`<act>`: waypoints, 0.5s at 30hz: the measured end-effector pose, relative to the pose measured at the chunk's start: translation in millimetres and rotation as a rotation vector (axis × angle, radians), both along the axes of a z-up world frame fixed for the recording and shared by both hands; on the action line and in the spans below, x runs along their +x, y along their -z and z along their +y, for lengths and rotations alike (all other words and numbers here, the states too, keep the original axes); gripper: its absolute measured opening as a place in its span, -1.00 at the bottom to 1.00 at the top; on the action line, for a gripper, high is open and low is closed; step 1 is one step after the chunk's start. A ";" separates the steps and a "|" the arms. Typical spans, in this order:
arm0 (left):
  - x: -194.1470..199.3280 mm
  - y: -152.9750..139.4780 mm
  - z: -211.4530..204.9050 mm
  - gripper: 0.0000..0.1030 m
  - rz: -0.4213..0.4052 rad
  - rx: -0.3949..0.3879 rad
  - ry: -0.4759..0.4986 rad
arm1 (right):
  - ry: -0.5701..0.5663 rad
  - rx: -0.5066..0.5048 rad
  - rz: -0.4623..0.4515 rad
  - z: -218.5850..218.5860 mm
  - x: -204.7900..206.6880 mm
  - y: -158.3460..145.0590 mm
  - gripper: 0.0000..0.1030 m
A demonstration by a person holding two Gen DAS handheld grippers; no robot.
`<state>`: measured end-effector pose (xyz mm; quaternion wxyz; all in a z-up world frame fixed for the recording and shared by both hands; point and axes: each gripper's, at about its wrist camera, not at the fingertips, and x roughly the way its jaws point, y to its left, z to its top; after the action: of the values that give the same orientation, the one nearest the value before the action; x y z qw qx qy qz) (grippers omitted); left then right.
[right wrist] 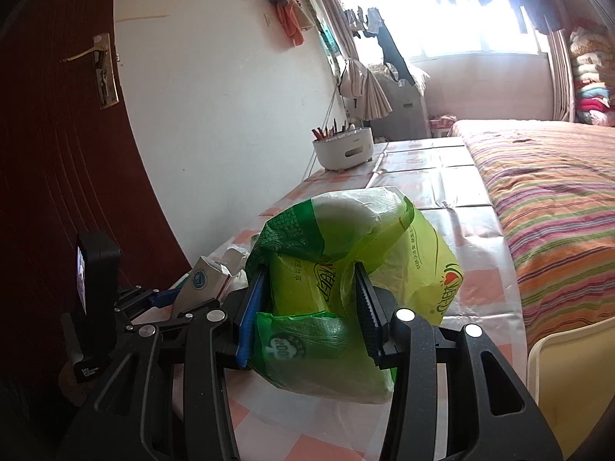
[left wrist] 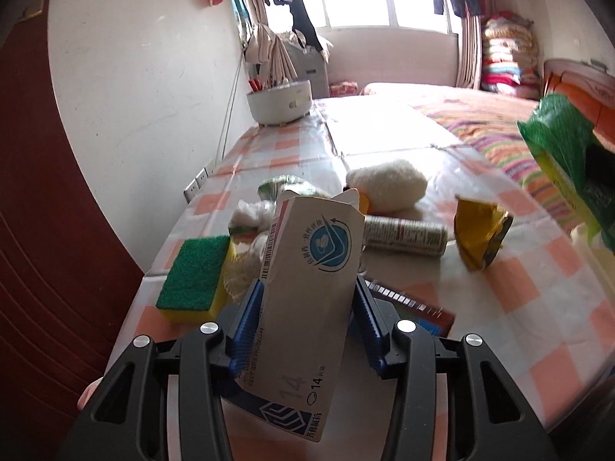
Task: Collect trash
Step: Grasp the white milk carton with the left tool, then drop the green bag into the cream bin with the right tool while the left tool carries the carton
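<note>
Trash: a white medicine carton (left wrist: 307, 269) is pinched between the blue pads of the left gripper (left wrist: 307, 299), tilted, its open flap end pointing away from the camera. It is held above a table covered in a pink-checked cloth (left wrist: 538, 307).

The right gripper (right wrist: 309, 288) is clamped on a green plastic bag (right wrist: 346, 238); the bag is bunched between both pads and bulges out above and below them. In the left wrist view the same bag is seen at the right edge, well apart from the carton.

On the cloth beyond the carton: a green-and-yellow sponge (left wrist: 196, 276), a white tube (left wrist: 403, 234), a crumpled yellow wrapper (left wrist: 480, 230), a fluffy white toy (left wrist: 388, 184) and a wad of tissue (left wrist: 250, 217). A white tub (left wrist: 278, 101) is placed at the far end by the wall.
</note>
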<state>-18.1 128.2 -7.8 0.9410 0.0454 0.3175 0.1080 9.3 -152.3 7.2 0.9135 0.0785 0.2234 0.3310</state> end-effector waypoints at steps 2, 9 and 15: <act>-4.7 -10.8 -6.2 -0.13 -0.053 -0.019 0.001 | 0.026 0.006 -0.022 -10.0 -3.3 -3.2 -0.18; -15.1 -55.0 -55.3 -0.13 -0.219 -0.085 0.120 | 0.157 0.029 -0.042 -52.7 -8.1 -6.2 -0.18; -4.8 -57.1 -116.9 -0.13 -0.183 -0.117 0.290 | 0.330 0.044 -0.033 -103.5 -11.8 -3.5 -0.18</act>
<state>-22.9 11.3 49.3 0.9727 0.0259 0.2265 -0.0440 -2.6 -255.8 10.7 0.9570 0.1285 0.1852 0.1827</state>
